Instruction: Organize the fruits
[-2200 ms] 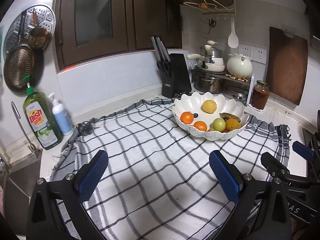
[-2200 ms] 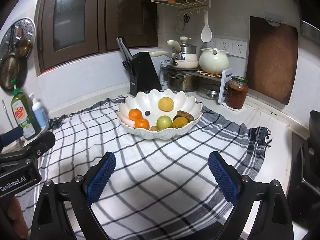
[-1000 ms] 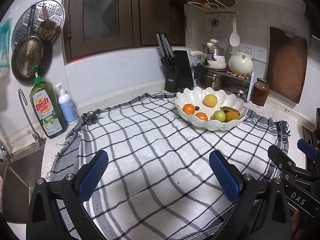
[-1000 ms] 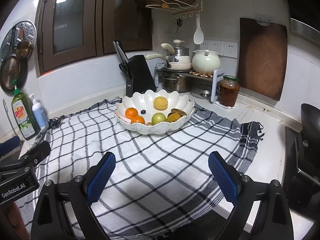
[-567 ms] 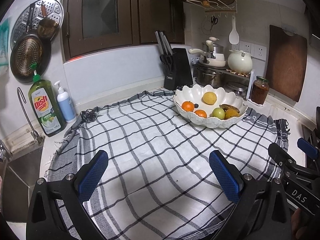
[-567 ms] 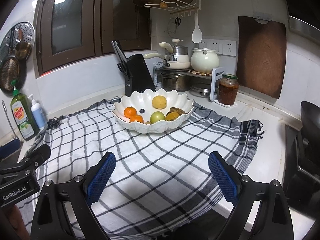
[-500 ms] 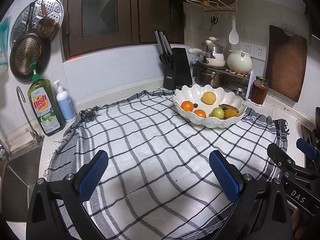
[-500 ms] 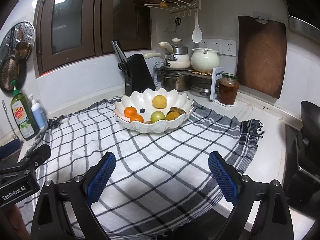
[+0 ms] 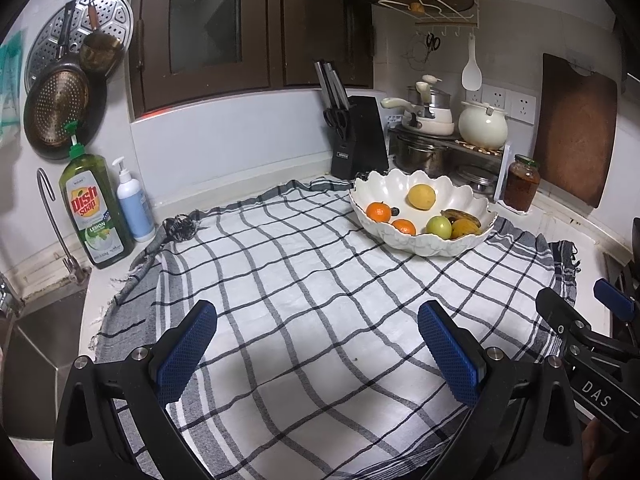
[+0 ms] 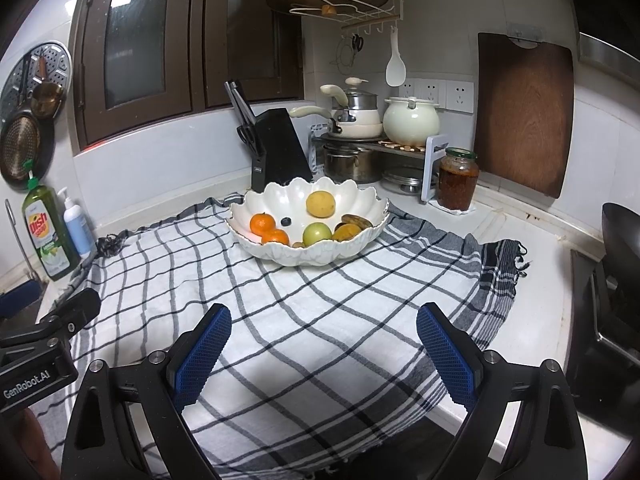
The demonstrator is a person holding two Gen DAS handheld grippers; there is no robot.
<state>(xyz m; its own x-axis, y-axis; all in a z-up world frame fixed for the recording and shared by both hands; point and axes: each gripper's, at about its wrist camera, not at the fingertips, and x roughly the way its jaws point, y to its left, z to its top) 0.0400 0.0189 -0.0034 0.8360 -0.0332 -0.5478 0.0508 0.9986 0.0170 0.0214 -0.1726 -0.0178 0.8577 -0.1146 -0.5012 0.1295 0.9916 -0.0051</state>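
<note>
At the near edge of the surface, the left tongs [image 9: 318, 344] and right tongs [image 10: 324, 344] are both spread wide and empty, their blue pads [image 9: 186, 346] cross-hatched. Beneath them lies a woven white cloth [image 9: 304, 280] with black checks and grey borders. Farther back, right of centre, stands a glossy white scalloped bowl [image 10: 276, 194] holding the fruits: two tangerines [image 10: 263, 224], a yellow citrus [image 10: 320, 204], a green apple [image 10: 317, 234]. Beyond it stands a black knife block [image 10: 280, 144].
</note>
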